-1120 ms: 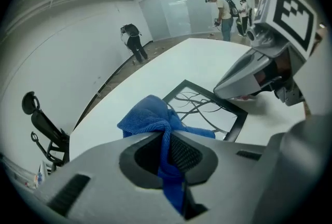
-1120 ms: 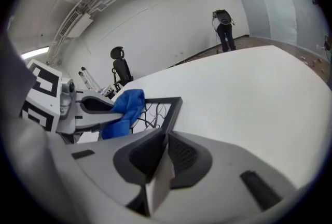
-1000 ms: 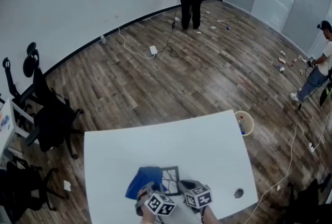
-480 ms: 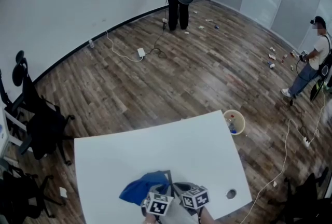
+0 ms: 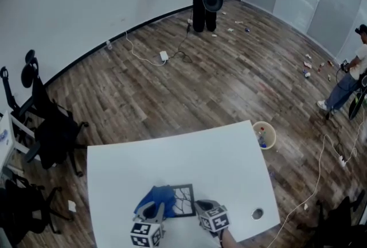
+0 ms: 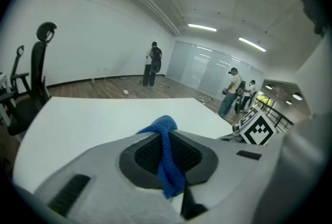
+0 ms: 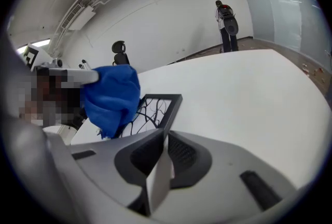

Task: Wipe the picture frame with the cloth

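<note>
Blue cloth (image 5: pixel 150 201) sits pinched in my left gripper (image 5: pixel 156 213), which has pulled back toward seven o'clock since a moment ago. I judge a wipe stroke is under way. The picture frame (image 5: pixel 184 200) lies at six o'clock on the table (image 5: pixel 189 155), its right edge clamped by my right gripper (image 5: pixel 200 209).

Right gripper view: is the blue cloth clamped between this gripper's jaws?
No, the right gripper is shut on an edge of the picture frame; the cloth hangs outside the jaws.
</note>
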`<state>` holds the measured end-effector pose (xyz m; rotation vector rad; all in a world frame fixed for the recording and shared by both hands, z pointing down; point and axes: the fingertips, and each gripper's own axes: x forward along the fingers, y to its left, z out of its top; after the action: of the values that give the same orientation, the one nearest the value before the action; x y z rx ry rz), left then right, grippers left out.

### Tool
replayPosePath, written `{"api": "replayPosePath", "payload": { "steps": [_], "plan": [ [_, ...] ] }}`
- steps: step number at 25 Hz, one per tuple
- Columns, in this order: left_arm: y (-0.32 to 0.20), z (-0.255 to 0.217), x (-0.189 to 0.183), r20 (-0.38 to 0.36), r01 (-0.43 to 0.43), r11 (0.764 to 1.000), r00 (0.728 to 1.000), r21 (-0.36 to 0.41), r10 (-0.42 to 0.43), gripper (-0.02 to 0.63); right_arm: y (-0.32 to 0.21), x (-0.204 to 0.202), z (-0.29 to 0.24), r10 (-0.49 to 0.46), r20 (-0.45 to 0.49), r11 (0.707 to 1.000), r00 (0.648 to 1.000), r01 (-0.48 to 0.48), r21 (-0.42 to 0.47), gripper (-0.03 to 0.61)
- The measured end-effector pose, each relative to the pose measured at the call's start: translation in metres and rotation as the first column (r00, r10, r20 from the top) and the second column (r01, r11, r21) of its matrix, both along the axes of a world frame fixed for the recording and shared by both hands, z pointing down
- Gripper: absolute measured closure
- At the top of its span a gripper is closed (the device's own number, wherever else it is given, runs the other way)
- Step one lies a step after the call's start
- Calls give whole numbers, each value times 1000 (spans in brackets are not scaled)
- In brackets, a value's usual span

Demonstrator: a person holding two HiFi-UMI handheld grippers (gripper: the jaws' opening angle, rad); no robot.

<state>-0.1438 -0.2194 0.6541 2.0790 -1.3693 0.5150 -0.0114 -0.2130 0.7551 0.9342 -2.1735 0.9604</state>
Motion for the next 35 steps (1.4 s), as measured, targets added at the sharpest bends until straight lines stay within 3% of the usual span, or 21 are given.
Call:
{"api": "replayPosePath", "payload": {
  "steps": [2, 5, 8, 11, 13, 15, 18, 21, 28, 31, 35],
  "plan": [
    [4, -22, -33, 27, 93, 994, 995, 54, -95, 586, -1, 2, -1, 19, -9, 1000, 1000, -19, 18, 552],
    [15, -57, -76, 66, 216, 965, 972, 150, -227, 586, -1, 4, 0, 33, -27, 999, 999, -32, 30, 552],
    [30, -89, -105, 223, 227, 945, 934, 235, -280, 586, -1, 5, 1, 43, -40, 999, 998, -42, 26, 552],
    [41, -96, -111, 461, 131, 953, 852, 272, -248, 586, 3, 4, 2, 43, -43, 999, 998, -42, 14, 552],
    [45, -70, -94, 593, 38, 981, 792, 192, -146, 586, 7, 3, 2, 40, -40, 999, 998, -40, 3, 553],
    [48, -23, -65, 644, -26, 997, 764, 73, -28, 586, 11, 1, 5, 32, -39, 999, 999, -32, -9, 552],
    [55, 50, -12, 634, -87, 992, 763, -90, 124, 586, 13, -1, 8, 19, -31, 1000, 999, -20, -22, 552],
    [59, 92, 24, 591, -83, 979, 786, -188, 181, 586, 13, -3, 9, -4, -43, 999, 999, 3, -36, 552],
    [52, 114, 49, 508, -43, 968, 845, -248, 168, 586, 11, -7, 11, -12, -40, 1000, 999, 11, -24, 552],
    [49, 117, 69, 435, -84, 959, 878, -270, 199, 586, 8, -4, 11, -5, -36, 1000, 999, 4, -21, 553],
    [46, 118, 95, 347, -200, 935, 889, -292, 298, 586, 7, -5, 13, -4, 2, 999, 1000, 4, -35, 555]
  ]
}}
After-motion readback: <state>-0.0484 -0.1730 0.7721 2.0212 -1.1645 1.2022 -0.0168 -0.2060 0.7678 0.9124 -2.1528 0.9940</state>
